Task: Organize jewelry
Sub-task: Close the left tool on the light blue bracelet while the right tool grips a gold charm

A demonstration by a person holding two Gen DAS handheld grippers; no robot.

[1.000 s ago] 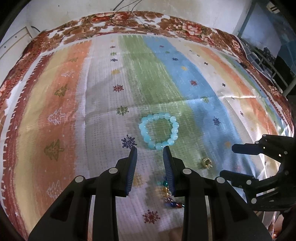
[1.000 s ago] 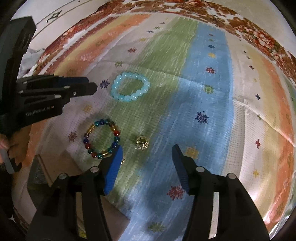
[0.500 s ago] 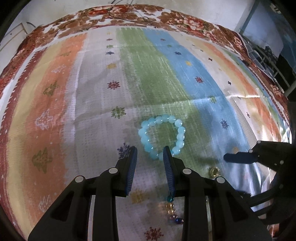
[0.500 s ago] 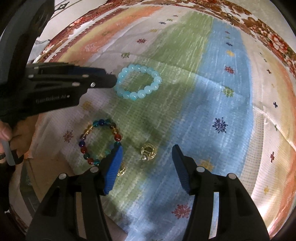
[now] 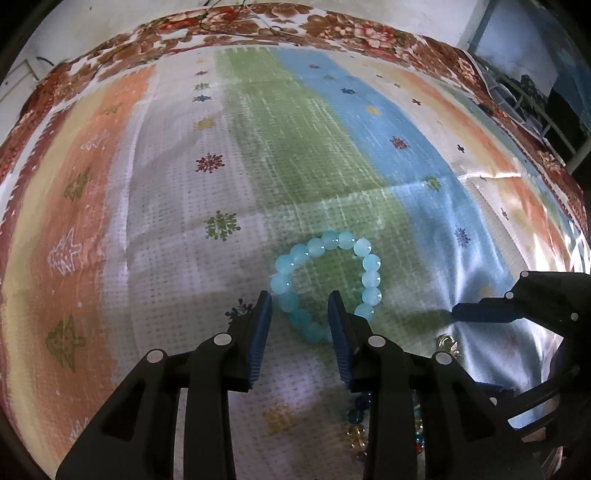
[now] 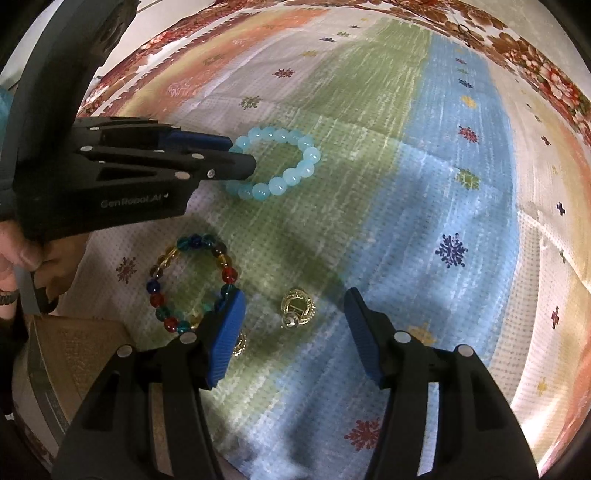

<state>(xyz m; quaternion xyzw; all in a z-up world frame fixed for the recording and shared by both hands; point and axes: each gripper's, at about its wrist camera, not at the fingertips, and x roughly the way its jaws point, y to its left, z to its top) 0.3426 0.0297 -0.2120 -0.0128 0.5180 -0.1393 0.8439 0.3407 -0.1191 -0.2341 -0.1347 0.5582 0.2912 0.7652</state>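
- Striped woven cloth (image 6: 424, 192) with printed snowflakes: coarse, faintly shiny
- Pale-blue round-bead bracelet (image 6: 291, 177), upper centre: glossy, translucent
- Multicoloured glass-like bead bracelet (image 6: 162, 266), lower left: shiny
- Gold metal earring (image 6: 297, 308): polished
- Black plastic left gripper (image 5: 299, 321): matt, with ribbed blue pads (image 5: 258, 343)

Striped cloth (image 5: 295, 155) spread flat across the whole surface, banded in orange, white, green and blue, dotted with small snowflake and tree motifs, and edged with a brown floral border (image 5: 332, 29). Faint fold creases across the green and blue bands. Cardboard box (image 6: 70, 350) at the near left corner in the right wrist view, just beside the cloth's edge; metal railing (image 5: 532, 99) and a pale wall (image 5: 110, 26) beyond the far border.
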